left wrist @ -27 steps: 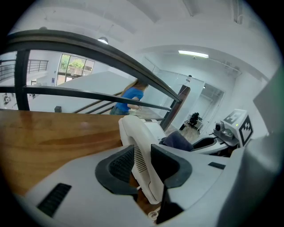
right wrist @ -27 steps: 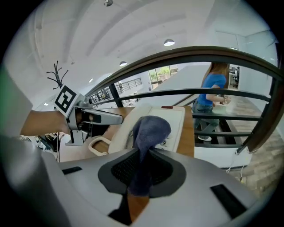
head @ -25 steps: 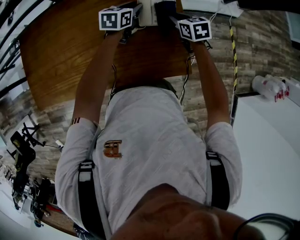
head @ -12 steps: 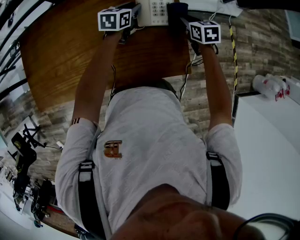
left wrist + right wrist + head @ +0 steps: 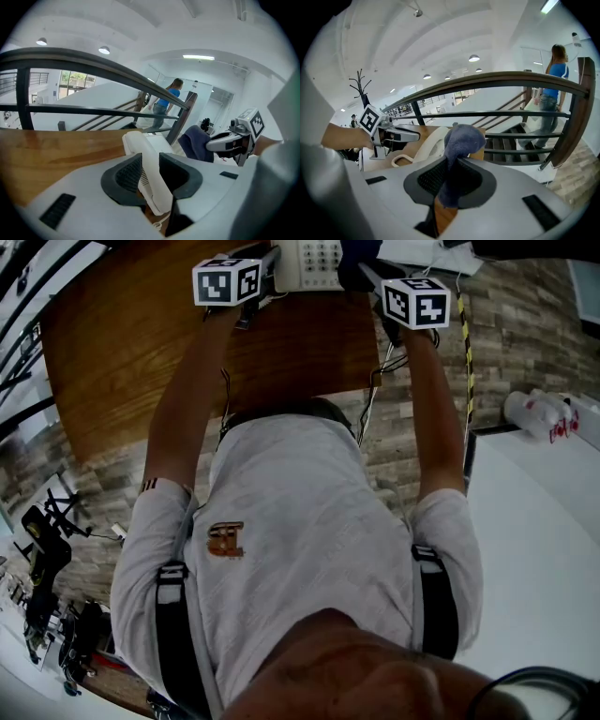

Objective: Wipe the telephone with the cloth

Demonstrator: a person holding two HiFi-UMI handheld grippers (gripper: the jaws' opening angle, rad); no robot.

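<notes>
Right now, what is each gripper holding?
Left gripper: closed on the white plastic telephone handset.
Right gripper: closed on the dark blue cloth.

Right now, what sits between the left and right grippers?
The telephone, seen in the head view; the left gripper clamps its handset, the right gripper holds the cloth.

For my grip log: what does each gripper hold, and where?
The left gripper clamps the telephone handset by one end; the right gripper pinches the cloth, its bunched end sticking out past the jaws.
</notes>
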